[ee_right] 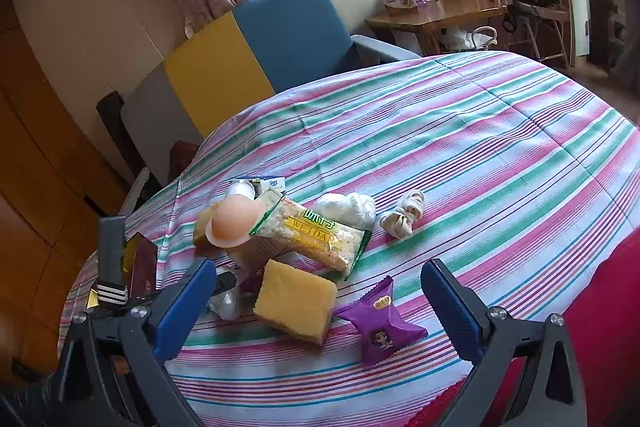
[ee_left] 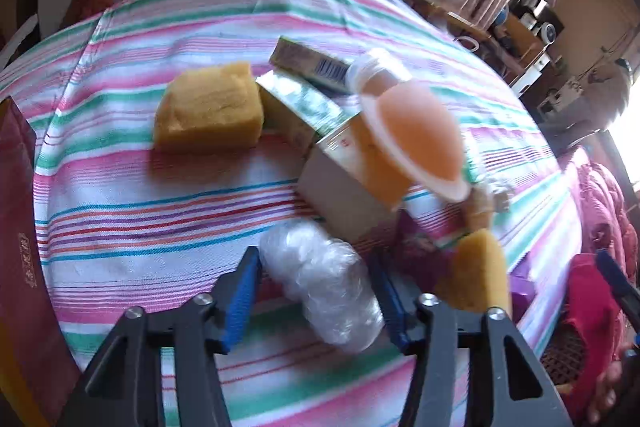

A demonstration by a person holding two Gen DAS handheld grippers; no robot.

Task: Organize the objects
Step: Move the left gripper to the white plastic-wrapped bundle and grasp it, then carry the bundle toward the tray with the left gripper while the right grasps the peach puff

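Clutter of small goods is sitting bunched on a striped cloth [ee_right: 480,155] of pink, green and white bands, lower left of centre in the right wrist view.

Left wrist view: a crinkled clear plastic bundle [ee_left: 324,291], glossy and lumpy, is lying between the blue ribbed pads of the left gripper [ee_left: 316,297]. The left pad is sitting right at the bundle's edge and the right pad just beside it; whether they are pressing it I cannot tell through the blur. Jaws are standing narrow.

Above the bundle, a porous yellow sponge block [ee_left: 208,107] is resting at centre left. Right of it, a cardboard carton [ee_left: 340,183] is lying tilted, with a green-and-yellow box [ee_left: 308,63] behind it showing a barcode. A translucent peach-coloured dome with a flat rim [ee_left: 416,139] is perching on the carton. A dark red box [ee_left: 20,227] is standing at the left edge.

Right wrist view: the right gripper [ee_right: 320,307] is hovering with its blue fingers spread wide, nothing between the pads. Below it, a second sponge slab [ee_right: 296,301], coarse and rectangular, is lying flat; a purple foil snack packet [ee_right: 380,325] with crimped ends is just beside it to the right. A clear wrapper of pale puffed bars [ee_right: 312,235] is leaning on the carton. Farther back, a white crumpled plastic wad [ee_right: 348,209] and a knotted cream cloth [ee_right: 402,219] are lying apart.
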